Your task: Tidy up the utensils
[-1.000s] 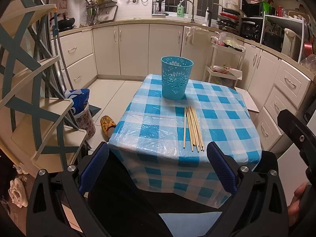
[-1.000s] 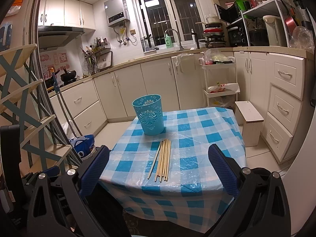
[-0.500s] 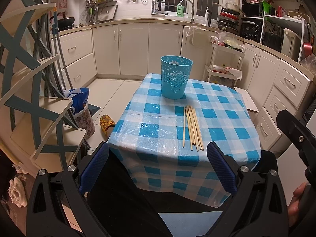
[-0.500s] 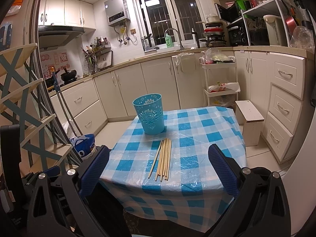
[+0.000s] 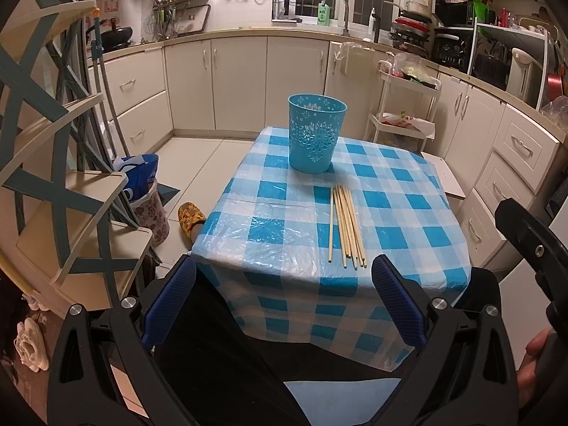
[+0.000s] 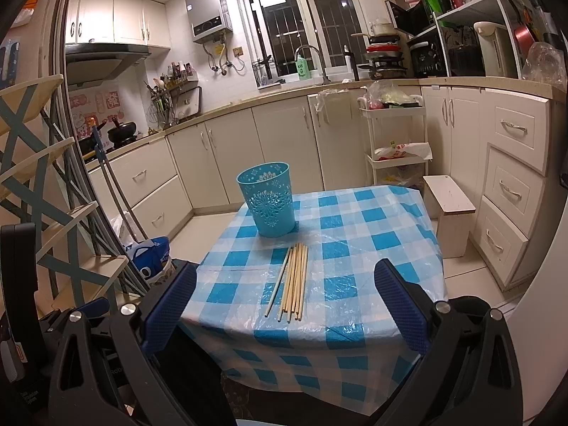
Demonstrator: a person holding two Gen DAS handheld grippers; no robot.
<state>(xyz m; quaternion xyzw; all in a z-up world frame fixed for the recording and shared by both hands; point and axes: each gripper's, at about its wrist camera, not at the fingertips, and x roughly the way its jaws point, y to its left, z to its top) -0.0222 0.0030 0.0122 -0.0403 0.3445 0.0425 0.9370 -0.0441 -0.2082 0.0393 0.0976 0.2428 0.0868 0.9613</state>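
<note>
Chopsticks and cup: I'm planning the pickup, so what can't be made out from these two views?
- Inside of the blue cup: both wrist views look at it from the side, so its own wall hides the bottom.
- Chopsticks: exact count unclear; they lie packed together and overlap.
- Table: legs hidden by the draped cloth.
- Left hand-held gripper and right hand-held gripper: open, bodies cut off by the bottom edge.

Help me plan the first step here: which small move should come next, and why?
Probably bring the right gripper down to the chopsticks. Both grippers are open and empty, the sticks lie loose on the table, and the blue cup stands behind them.
</note>
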